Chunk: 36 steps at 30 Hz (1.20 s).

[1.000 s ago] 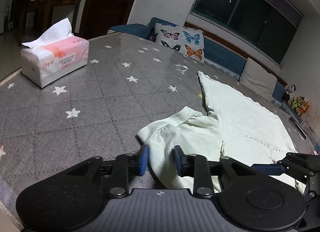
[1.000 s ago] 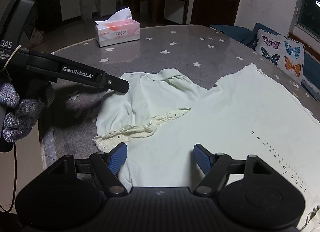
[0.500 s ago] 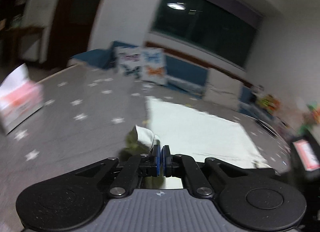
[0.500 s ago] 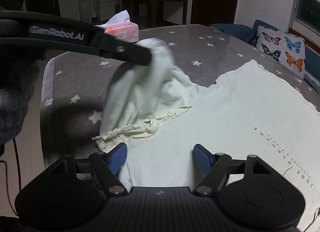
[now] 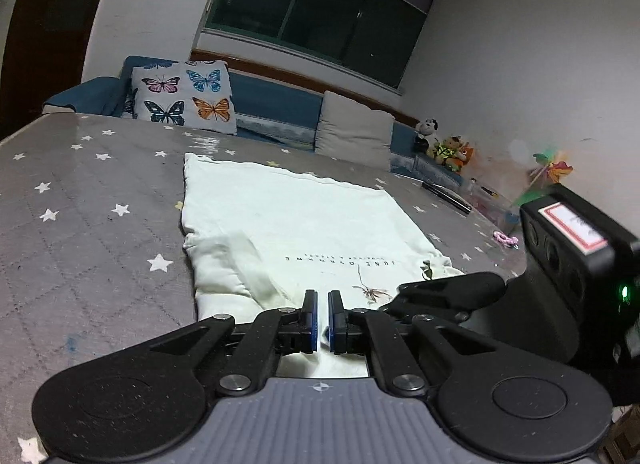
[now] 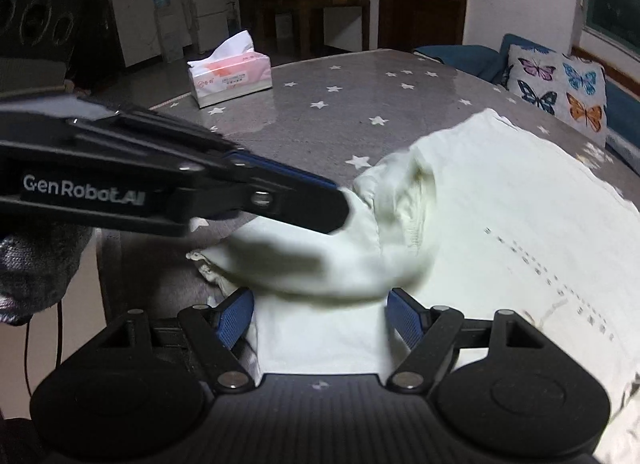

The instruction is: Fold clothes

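Since a second ago your left gripper (image 5: 323, 318) has closed on the sleeve (image 6: 360, 260) and carried it from the bare tabletop over onto the body of the shirt (image 5: 288, 220). Half a second back the sleeve hung raised above the table; now it is draped across the shirt's near edge, and in the right wrist view it blurs in front of your right gripper (image 6: 320, 322).

Your left gripper's blue pads (image 5: 312, 314) stand nearly together with only a thin slit between them. In the right wrist view the sleeve cloth runs straight out from its tip (image 6: 334, 208), so it looks pinched there, though the left wrist view does not show cloth between the pads clearly.

Your right gripper has stayed where it was, low over the shirt's near edge, fingers spread wide and holding nothing.

The shirt lies flat on the grey star-print table (image 5: 92, 200), pale green, with a line of small dark lettering (image 5: 342, 260) across it. The folded-in sleeve shows as a rumpled strip along the shirt's left side in the left wrist view.

A tissue box (image 6: 230, 78) stands well apart on the far part of the table. A butterfly cushion (image 5: 184, 98) leans on the sofa beyond the table's far edge.
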Motion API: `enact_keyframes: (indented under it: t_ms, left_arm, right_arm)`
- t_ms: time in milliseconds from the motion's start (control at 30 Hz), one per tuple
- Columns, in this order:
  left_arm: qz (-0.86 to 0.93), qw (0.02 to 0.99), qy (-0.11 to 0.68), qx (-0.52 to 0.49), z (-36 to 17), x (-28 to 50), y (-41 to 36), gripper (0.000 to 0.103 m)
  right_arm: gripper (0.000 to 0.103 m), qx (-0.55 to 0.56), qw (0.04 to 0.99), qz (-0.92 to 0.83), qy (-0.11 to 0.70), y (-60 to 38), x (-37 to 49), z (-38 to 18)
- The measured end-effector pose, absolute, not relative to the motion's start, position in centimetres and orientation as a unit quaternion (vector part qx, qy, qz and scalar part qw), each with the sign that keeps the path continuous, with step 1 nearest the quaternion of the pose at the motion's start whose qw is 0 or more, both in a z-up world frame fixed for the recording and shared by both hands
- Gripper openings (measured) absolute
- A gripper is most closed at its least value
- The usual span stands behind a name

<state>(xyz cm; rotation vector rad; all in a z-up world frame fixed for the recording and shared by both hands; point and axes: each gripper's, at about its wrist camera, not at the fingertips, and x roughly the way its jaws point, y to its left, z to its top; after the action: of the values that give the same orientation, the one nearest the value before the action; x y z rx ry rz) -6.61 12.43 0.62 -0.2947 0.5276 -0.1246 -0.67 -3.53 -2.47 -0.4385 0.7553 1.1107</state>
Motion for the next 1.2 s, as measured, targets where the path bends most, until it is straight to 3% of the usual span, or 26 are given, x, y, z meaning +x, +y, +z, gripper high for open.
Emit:
enact_keyframes:
  t_ms: [167,267,433,767,833,900,1200]
  left_arm:
    - [-0.024,0.952,0.276,-0.133,0.1,-6.4,13.5,0.006]
    - [-0.026,0.946,0.3,-0.119,-1.1,-5.9,13.3,0.006]
    - [-0.058,0.943,0.316,-0.081,-2.4,-6.5,11.4,0.006]
    - [-0.083,0.94,0.323,-0.068,-3.4,-7.0,10.4,0.006]
    - [-0.084,0.94,0.323,-0.072,-3.5,-7.0,10.5,0.006]
    - [-0.086,0.939,0.323,-0.076,-3.5,-7.1,10.6,0.006]
    - [-0.1,0.936,0.325,-0.085,-3.4,-7.9,10.4,0.006]
  right_arm:
    - [0.074,-0.182,0.773,0.495,0.353,-5.9,0.4,-1.2]
    - [0.067,-0.154,0.786,0.484,0.352,-6.3,1.9,-0.4]
    - [0.047,-0.11,0.8,0.469,0.357,-5.7,5.0,0.4]
    - [0.039,-0.097,0.799,0.466,0.367,-0.2,9.2,-1.2]
    - [0.024,-0.102,0.797,0.465,0.371,0.6,9.6,-1.8]
    - [0.016,-0.104,0.799,0.458,0.376,1.1,10.1,-2.4]
    - [0.017,-0.1,0.811,0.434,0.379,2.2,11.4,-2.8]
